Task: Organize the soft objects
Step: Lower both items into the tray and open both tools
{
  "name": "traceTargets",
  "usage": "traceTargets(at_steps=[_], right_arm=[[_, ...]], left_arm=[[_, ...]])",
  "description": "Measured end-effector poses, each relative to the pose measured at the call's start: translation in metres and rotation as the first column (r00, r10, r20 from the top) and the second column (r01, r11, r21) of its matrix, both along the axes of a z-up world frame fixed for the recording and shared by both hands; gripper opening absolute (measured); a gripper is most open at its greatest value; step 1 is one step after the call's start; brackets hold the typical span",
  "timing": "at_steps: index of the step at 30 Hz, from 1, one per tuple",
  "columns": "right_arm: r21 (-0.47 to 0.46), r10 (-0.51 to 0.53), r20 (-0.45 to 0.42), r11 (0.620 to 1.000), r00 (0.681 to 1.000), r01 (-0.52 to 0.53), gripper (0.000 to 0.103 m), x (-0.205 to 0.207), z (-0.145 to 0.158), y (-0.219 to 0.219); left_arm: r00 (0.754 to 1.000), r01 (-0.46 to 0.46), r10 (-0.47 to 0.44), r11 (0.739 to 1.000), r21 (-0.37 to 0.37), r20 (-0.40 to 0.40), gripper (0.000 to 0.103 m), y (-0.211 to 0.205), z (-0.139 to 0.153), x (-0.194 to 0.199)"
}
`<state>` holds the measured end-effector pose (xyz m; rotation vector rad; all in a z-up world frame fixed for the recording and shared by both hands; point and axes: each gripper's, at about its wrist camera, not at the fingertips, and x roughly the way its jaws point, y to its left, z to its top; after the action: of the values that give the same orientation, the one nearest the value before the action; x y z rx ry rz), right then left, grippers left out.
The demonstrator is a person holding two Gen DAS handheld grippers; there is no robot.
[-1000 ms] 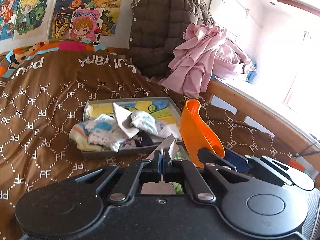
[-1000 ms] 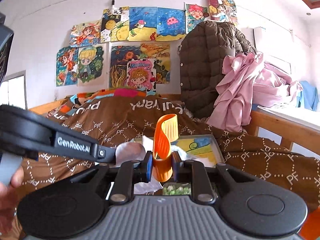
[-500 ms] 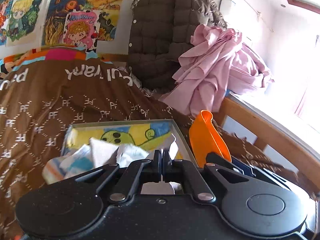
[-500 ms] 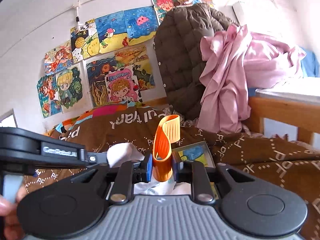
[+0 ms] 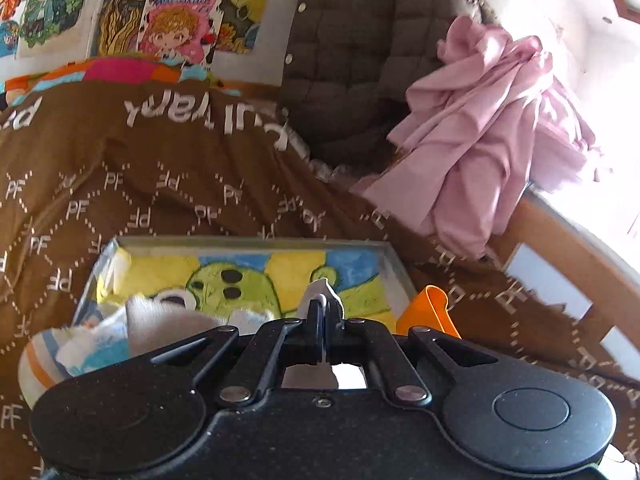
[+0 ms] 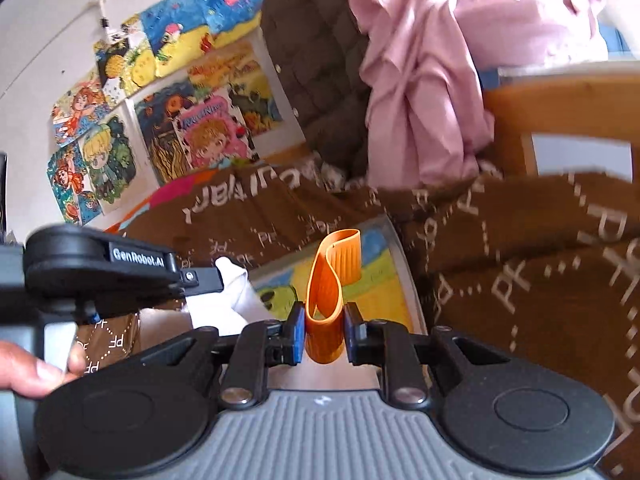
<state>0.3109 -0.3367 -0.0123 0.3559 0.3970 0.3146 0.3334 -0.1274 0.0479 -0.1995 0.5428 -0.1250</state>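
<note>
Right gripper jaws pinch the floppy orange silicone strip; left gripper jaws nip limp white cloth by its edge.

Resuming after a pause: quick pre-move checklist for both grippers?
1. Left gripper shut on white cloth: ok.
2. Right gripper shut on orange band: ok.
3. Tray in view ahead of both grippers: ok.
4. Bare tray floor at the far side for a drop: ok.
5. Socks contained: not ok, one hangs over the near left rim.
6. How much cloth hangs below the left gripper: cannot tell.
</note>
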Motion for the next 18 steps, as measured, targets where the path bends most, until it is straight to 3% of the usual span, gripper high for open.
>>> traceTargets(at_steps=[13,18], right_arm=[[0.002,0.013,-0.069,1.000,0.998,-0.013,0.026,0.010,-0.013,0.004],[-0.008,0.003,-0.081,1.000,0.997,-0.003,0.033,0.009,-0.013,0.006]], left_arm=[[0.997,-0.003,0.006,0.999,0.039,-0.076,0.005,-0.001,-0.047,0.005],[0.997,0.010,-0.007,0.999,0.040,-0.073,0.015,-0.001,-0.048,0.001]])
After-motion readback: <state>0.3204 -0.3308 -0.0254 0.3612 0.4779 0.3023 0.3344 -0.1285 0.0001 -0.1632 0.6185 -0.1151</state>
